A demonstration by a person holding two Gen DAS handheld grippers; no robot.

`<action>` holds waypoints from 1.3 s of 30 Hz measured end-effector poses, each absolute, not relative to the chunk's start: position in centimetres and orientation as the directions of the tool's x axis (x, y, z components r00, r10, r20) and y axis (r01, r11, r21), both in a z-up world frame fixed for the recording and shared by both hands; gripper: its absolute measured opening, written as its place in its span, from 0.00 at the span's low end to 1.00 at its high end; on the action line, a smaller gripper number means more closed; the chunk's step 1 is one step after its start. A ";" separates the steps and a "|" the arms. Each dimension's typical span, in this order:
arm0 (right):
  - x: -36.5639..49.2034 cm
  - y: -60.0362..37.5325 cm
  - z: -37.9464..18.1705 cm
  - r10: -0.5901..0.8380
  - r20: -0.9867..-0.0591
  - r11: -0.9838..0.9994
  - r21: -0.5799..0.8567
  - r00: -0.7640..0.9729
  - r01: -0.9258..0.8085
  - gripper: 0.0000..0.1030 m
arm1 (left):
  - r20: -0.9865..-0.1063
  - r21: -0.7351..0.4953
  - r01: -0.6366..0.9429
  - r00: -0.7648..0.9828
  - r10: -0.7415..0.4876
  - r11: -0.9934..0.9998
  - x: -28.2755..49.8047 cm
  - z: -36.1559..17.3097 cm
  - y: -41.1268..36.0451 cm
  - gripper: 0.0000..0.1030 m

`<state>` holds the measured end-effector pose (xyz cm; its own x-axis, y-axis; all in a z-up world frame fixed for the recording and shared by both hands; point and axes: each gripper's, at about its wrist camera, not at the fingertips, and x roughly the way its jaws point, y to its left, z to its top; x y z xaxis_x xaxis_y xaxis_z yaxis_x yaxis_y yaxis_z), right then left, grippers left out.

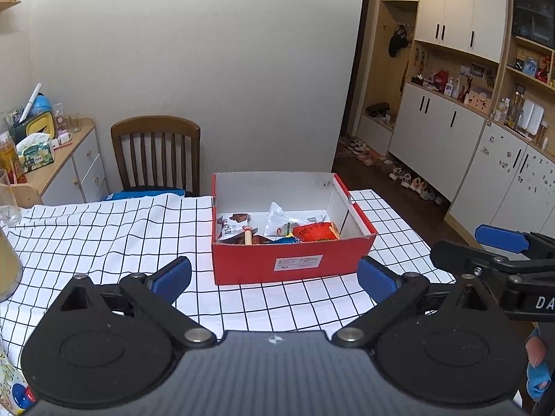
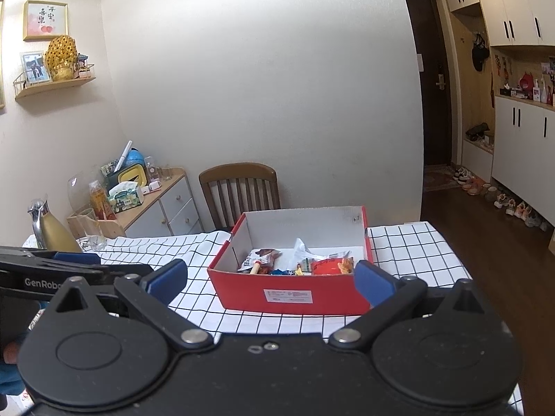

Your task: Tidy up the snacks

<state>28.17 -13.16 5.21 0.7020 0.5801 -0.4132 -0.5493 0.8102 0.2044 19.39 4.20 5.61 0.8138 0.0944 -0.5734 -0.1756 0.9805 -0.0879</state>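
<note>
A red cardboard box [image 1: 295, 260] with a white inside stands on the checked tablecloth [image 1: 104, 228]; it also shows in the right wrist view [image 2: 295, 293]. Several snack packets lie inside it, among them a red-orange packet [image 1: 315, 232], a white packet [image 1: 282, 222] and a brown packet [image 1: 236, 227]. My left gripper [image 1: 275, 274] is open and empty, held just in front of the box. My right gripper [image 2: 270, 279] is open and empty, also just in front of the box. The right gripper shows at the left wrist view's right edge [image 1: 492, 253].
A wooden chair [image 1: 156, 152] stands behind the table. A glass [image 1: 8, 197] and a gold jug [image 2: 52, 232] sit at the table's left end. A cluttered side cabinet [image 1: 66, 163] is at far left. White cupboards [image 1: 451, 121] and shoes [image 1: 409, 180] line the right side.
</note>
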 end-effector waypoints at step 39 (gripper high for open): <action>27.8 -13.6 5.3 0.563 -0.428 0.821 0.192 0.707 -0.538 1.00 | -0.557 -0.059 -0.156 0.825 0.098 0.986 19.1 6.2 2.8 0.99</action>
